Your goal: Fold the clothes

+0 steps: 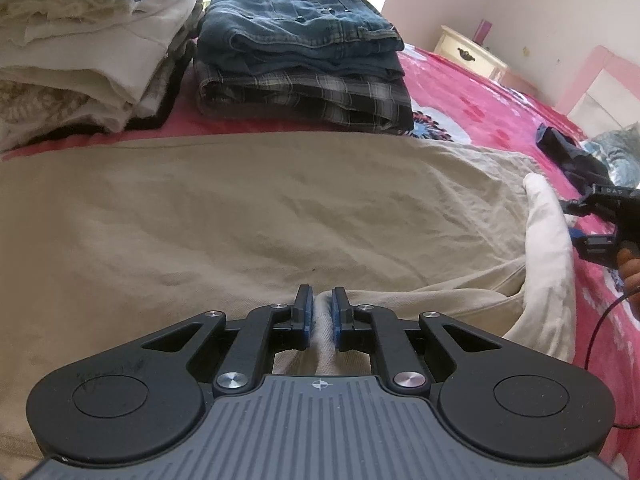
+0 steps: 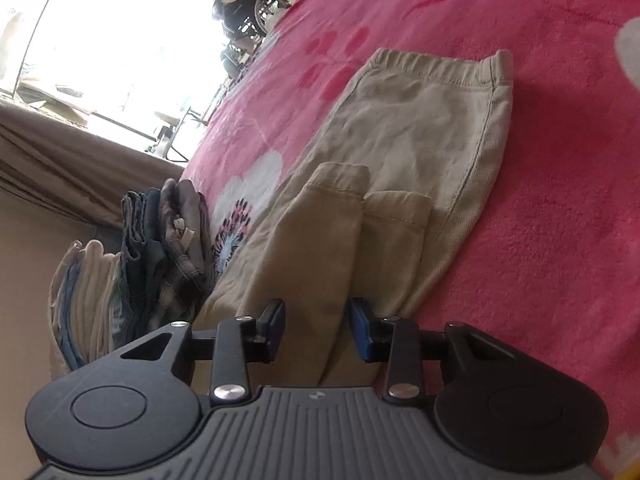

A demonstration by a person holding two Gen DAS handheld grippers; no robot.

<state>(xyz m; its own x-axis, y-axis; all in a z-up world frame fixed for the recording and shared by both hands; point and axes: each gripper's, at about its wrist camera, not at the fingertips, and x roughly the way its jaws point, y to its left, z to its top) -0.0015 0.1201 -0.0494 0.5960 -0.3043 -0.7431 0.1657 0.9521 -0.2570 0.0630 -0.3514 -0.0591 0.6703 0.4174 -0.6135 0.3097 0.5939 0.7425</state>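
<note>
Beige trousers (image 1: 240, 208) lie across the pink bedspread (image 1: 480, 96). My left gripper (image 1: 320, 305) is shut on a pinched ridge of their near edge, the blue pads almost touching. At the right edge of that view, a hand holds my right gripper (image 1: 569, 222) against a raised pale fold (image 1: 548, 216) of the same garment. In the right wrist view the trousers (image 2: 420, 120) are folded over, the two leg hems (image 2: 340, 174) resting short of the elastic waistband (image 2: 440, 68). My right gripper (image 2: 318, 316) grips a thick fold of one leg, which fills the gap between its pads.
Folded jeans on a plaid garment (image 1: 300, 60) form a stack behind the trousers, with a taller pile of white linens (image 1: 80, 60) to its left. A dark garment (image 1: 572, 152) lies at the far right. A cream nightstand (image 1: 468, 50) stands by the wall. Bare bedspread (image 2: 540, 240) lies right of the trousers.
</note>
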